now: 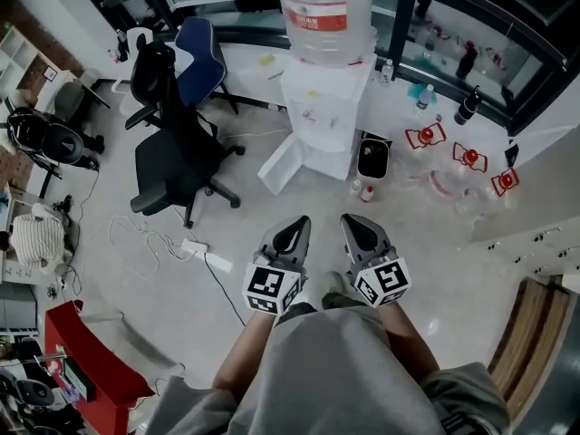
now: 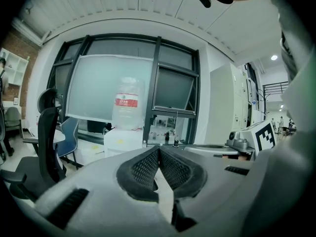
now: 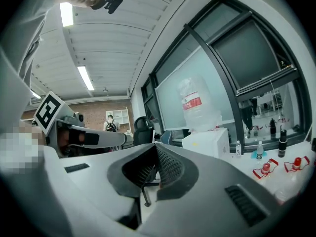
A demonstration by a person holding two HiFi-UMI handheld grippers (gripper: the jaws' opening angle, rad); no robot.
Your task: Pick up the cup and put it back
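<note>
I cannot pick out a cup with certainty in any view. Both grippers are held side by side in front of the person's body, above the floor. My left gripper (image 1: 292,234) (image 2: 159,152) is shut, its pads meeting at the tip with nothing between them. My right gripper (image 1: 359,229) (image 3: 157,149) is shut and empty too. Both point toward a white water dispenser (image 1: 322,107) (image 2: 123,139) (image 3: 210,142) with a large bottle (image 1: 323,12) on top. Small red-and-white items (image 1: 426,136) (image 3: 266,168) lie on a white surface to the right of the dispenser.
A black office chair (image 1: 177,143) and a blue chair (image 1: 201,57) stand to the left. A small black bin (image 1: 372,157) sits by the dispenser. A power strip with cables (image 1: 204,254) lies on the floor. A black bottle (image 1: 467,107) stands at the right, a red cabinet (image 1: 86,361) at the lower left.
</note>
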